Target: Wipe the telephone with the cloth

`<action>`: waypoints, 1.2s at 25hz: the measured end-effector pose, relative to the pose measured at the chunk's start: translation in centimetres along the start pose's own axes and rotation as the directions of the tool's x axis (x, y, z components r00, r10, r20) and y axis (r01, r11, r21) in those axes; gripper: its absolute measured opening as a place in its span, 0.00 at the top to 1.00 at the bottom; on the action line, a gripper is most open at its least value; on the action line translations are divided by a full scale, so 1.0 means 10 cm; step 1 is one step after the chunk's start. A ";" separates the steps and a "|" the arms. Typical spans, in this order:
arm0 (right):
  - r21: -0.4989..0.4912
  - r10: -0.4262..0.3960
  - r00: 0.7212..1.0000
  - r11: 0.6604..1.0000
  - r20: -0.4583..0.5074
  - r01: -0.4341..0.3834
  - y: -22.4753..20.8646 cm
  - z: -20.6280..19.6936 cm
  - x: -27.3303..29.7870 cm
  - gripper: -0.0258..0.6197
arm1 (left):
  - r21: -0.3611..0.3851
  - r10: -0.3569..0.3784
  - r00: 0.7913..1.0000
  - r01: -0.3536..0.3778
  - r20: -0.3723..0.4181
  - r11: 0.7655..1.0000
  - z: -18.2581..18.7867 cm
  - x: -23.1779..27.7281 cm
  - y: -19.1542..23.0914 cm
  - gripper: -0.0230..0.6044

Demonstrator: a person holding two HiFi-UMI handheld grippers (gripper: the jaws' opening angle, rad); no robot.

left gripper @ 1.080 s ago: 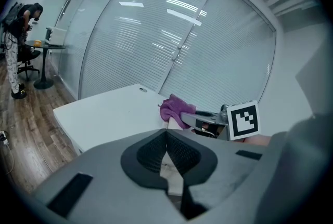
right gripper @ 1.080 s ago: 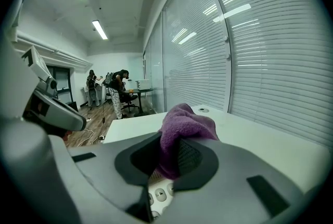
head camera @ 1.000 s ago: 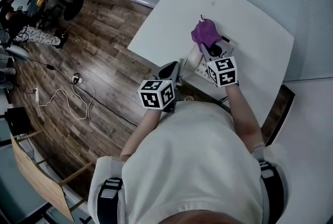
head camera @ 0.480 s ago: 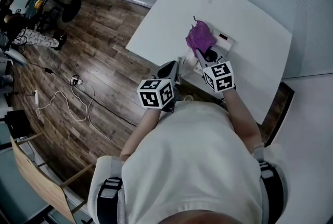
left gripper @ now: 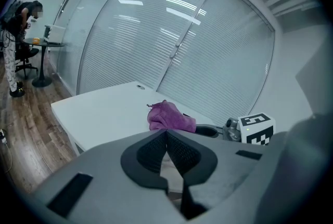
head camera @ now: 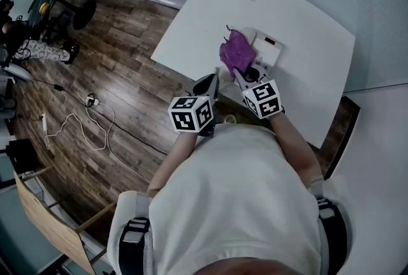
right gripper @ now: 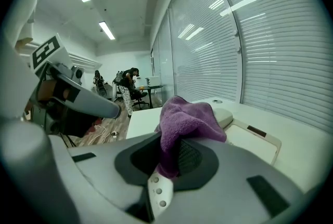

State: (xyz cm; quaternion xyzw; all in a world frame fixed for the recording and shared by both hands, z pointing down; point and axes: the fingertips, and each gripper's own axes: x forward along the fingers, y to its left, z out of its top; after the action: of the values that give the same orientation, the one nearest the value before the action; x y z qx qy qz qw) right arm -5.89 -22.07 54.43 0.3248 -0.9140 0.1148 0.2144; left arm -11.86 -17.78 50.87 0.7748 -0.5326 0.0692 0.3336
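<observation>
While a person in a white shirt [head camera: 236, 203] bends over a white, curved-edge table [head camera: 306, 12], the right gripper [head camera: 241, 69] pinches a crumpled purple terry cloth [head camera: 234, 50] between its jaws. It holds the cloth against the left side of a white desk telephone [head camera: 268, 50]. In the right gripper view, the cloth [right gripper: 187, 116] rises in a bunch from between the dark ribbed pads, which are clamped on its lower fold. The cloth drapes over the telephone's pale handset [right gripper: 229, 114], and the rest of the telephone [right gripper: 255, 140] lies flat on the tabletop just beyond.

The left gripper [head camera: 207, 85] hangs at the near edge of the table, just beside the right one and apart from both cloth and telephone. Its own view shows the two jaws pressed together with nothing between them.

The telephone sits toward the middle of the table, its small dark display [head camera: 269, 42] on the side away from the cloth. Brown wood-plank flooring [head camera: 95, 63] with a loose white cable [head camera: 95, 120] spreads to the left. Slatted window blinds [right gripper: 270, 46] run behind the table, and a second person [right gripper: 127, 85] stands far off in the room.
</observation>
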 end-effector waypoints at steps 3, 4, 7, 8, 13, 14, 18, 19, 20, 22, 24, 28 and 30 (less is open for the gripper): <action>0.008 0.004 1.000 1.000 -0.001 -0.004 0.04 -0.03 0.00 0.86 | -0.004 -0.001 1.000 0.001 -0.004 1.000 -0.03 -0.01 0.00 0.93; 0.016 0.014 1.000 1.000 -0.004 -0.014 0.06 -0.04 0.01 0.86 | -0.007 0.000 1.000 0.000 -0.005 1.000 -0.04 -0.02 0.00 0.93; 0.025 0.041 0.999 0.999 -0.016 -0.041 0.13 -0.09 0.00 0.86 | -0.014 0.003 1.000 -0.003 -0.007 1.000 -0.07 -0.03 0.00 0.93; 0.024 0.049 0.999 0.999 -0.021 -0.049 0.15 -0.11 0.00 0.86 | -0.015 0.004 1.000 -0.004 -0.007 1.000 -0.07 -0.04 0.00 0.93; 0.021 0.080 0.996 0.997 -0.045 -0.079 0.27 -0.20 -0.01 0.86 | -0.015 0.003 1.000 -0.003 -0.014 1.000 -0.11 -0.06 -0.02 0.93; 0.014 0.083 0.995 0.997 -0.052 -0.082 0.29 -0.21 -0.02 0.86 | -0.014 0.001 1.000 -0.002 -0.014 1.000 -0.11 -0.07 -0.03 0.93; -0.029 0.086 0.992 0.996 -0.087 -0.089 0.38 -0.26 -0.02 0.86 | -0.012 -0.005 1.000 0.005 -0.019 1.000 -0.13 -0.09 -0.05 0.93; -0.038 0.089 0.991 0.995 -0.096 -0.093 0.40 -0.27 -0.02 0.86 | -0.011 -0.006 1.000 0.006 -0.020 1.000 -0.14 -0.09 -0.05 0.93; -0.046 0.092 0.990 0.994 -0.104 -0.098 0.42 -0.29 -0.02 0.86 | -0.009 -0.007 1.000 0.007 -0.021 1.000 -0.15 -0.10 -0.06 0.93; -0.053 0.105 0.988 0.992 -0.117 -0.112 0.48 -0.32 -0.03 0.86 | -0.005 -0.008 1.000 0.007 -0.021 1.000 -0.16 -0.11 -0.06 0.93; -0.040 0.125 0.984 0.991 -0.124 -0.131 0.52 -0.35 -0.05 0.86 | -0.001 -0.008 1.000 0.008 -0.022 1.000 -0.17 -0.12 -0.07 0.93; -0.012 0.133 0.984 0.991 -0.118 -0.135 0.54 -0.38 -0.09 0.86 | 0.009 -0.012 1.000 0.012 -0.024 1.000 -0.17 -0.13 -0.10 0.93; -0.004 0.126 0.986 0.992 -0.106 -0.127 0.52 -0.36 -0.11 0.86 | 0.011 -0.014 1.000 0.015 -0.025 1.000 -0.17 -0.14 -0.11 0.93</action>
State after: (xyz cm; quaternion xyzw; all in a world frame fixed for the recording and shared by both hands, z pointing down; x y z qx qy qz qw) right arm -7.33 -16.24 56.68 0.2586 -0.9207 0.1401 0.2566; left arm -11.06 -15.41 51.03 0.7795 -0.5223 0.0796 0.3364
